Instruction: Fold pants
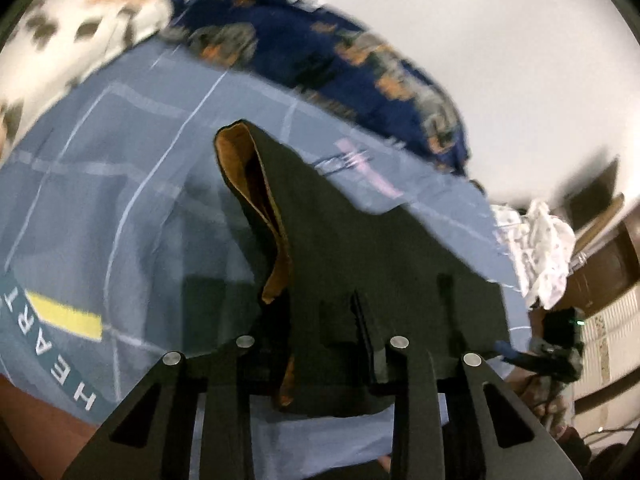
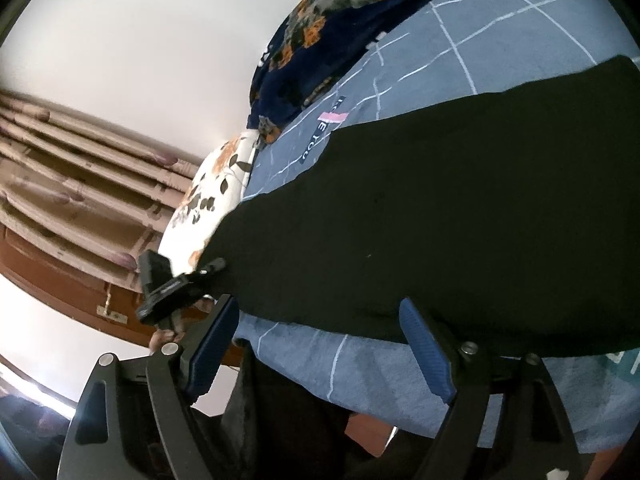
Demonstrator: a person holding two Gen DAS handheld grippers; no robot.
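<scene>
Blue grid-print bedsheet covers the bed under me, lettering printed on it; a navy floral blanket is bunched at the far edge against a pale wall, and a white floral pillow lies beside it. Striped curtains hang off to one side.

Black pants lie across the sheet, mostly spread out long. Seen from my left side, one end is raised off the bed and draped toward me, with its orange-brown lining showing at the open edge.

My left gripper: fingers narrow, dark cloth bunched between them; I judge it clamped on the pants, though the dark fabric hides the pads. In the right wrist view that gripper meets the pants at their far corner.

My right gripper: blue pads standing wide apart, nothing between them, poised just at the near hem without gripping.

Progress, as I judge it: early. One end is lifted, no crease is laid that I can see. Left to do: right side takes its corner, carry the end over, flatten, fold again.
</scene>
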